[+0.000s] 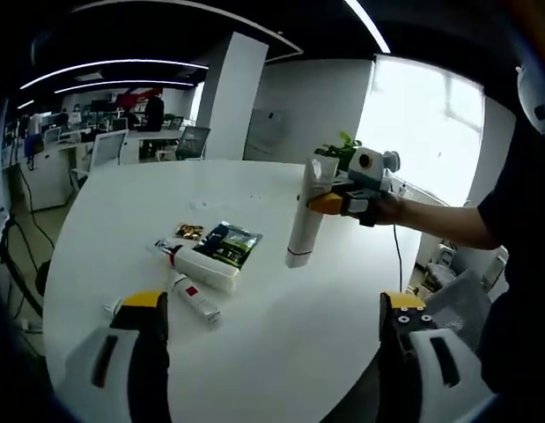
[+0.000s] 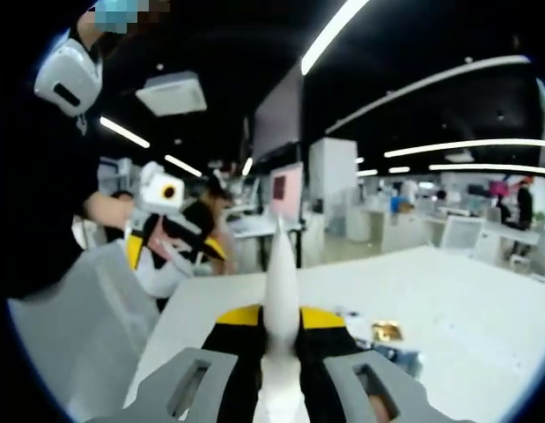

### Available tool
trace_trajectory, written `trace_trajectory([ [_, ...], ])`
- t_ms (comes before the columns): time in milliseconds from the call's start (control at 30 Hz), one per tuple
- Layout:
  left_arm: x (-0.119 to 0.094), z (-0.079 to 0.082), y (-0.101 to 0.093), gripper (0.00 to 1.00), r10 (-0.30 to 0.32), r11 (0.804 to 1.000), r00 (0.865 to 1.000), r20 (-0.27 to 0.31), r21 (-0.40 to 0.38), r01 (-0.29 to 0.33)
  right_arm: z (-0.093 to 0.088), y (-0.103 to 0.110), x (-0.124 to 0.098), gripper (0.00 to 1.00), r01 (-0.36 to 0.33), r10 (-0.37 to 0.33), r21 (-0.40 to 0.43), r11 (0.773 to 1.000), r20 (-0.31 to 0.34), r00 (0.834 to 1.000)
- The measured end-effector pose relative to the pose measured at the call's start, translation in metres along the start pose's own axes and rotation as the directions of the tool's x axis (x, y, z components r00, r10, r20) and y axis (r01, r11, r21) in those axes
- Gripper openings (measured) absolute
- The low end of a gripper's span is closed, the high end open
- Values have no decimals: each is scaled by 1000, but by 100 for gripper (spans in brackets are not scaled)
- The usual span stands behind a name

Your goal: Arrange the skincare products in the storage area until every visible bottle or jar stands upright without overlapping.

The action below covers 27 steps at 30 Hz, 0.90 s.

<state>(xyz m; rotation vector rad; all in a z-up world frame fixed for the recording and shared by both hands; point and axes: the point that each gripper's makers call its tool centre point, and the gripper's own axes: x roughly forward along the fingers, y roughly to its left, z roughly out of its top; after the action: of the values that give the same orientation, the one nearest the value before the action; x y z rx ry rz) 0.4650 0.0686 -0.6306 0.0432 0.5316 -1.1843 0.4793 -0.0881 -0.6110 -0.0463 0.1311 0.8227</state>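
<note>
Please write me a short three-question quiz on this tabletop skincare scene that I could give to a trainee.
1. True or false: the right gripper holds a white tube in the air above the white table.
2. Which item lies flat on the table nearest the left gripper?
A. a small white bottle with a red label
B. a green glass jar
C. a blue spray can
3. Fill in: the left gripper's jaws stand ____, with nothing between them.

Key
1. True
2. A
3. open
</note>
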Motion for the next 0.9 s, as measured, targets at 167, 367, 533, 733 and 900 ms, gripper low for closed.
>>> trace_trajectory([
  [167,1,0,10,94,15,1000,1000,-1,-10,-15,-8,-5,1,6,-6,6,0,1000,9,1000],
  [367,3,-3,13,93,22,1000,1000,-10,-15,-22,-23,-16,0,6,9,-9,9,1000,7,1000],
  [533,5,-11,14,92,20,1000,999,-32,-15,-21,-34,-22,0,6,12,-12,8,1000,12,1000],
  [733,5,-13,14,92,23,999,999,-37,-26,-24,-47,-25,2,6,4,-5,-29,1000,-7,1000],
  [900,5,-13,16,91,35,999,999,-41,-23,-36,-49,-26,4,6,-10,10,-36,999,2,1000],
])
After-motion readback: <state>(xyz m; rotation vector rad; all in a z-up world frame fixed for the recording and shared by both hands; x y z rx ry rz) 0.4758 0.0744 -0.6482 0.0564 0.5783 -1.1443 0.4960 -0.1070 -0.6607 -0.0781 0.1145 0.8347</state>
